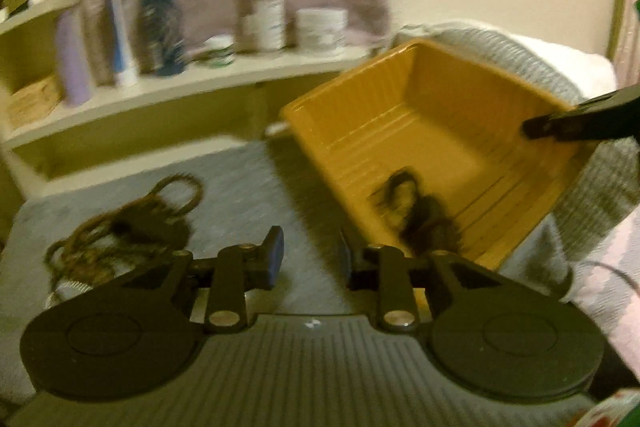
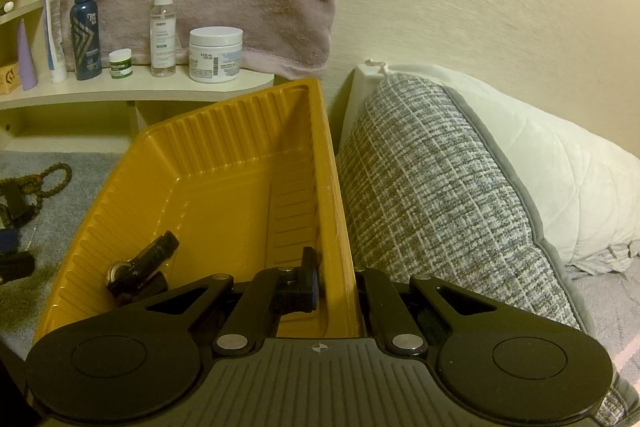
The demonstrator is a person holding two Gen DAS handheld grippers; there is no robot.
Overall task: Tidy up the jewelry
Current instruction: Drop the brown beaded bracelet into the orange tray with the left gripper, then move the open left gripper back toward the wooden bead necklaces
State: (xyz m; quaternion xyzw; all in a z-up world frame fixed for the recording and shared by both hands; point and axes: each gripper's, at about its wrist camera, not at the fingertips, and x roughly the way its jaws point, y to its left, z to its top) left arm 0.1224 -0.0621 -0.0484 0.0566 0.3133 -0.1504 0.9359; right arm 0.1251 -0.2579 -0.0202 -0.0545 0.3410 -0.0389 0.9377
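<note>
Gripping the tilted mustard-yellow ribbed plastic tray (image 2: 224, 179) by its right wall, the right claw (image 2: 340, 291) is clamped shut; dark jewelry (image 2: 140, 269) lies inside at seven o'clock. The left claw (image 1: 310, 259) gapes, a brown beaded necklace (image 1: 132, 223) at ten o'clock on the grey bedspread (image 1: 256, 187).

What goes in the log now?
right tongs: shut on yellow tray wall | left tongs: open, empty | beaded necklace: on blanket

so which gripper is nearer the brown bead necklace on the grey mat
Left. The left gripper hangs open just right of the bead necklace lying on the grey mat. The right gripper is farther off, clamped on the yellow tray wall.
</note>
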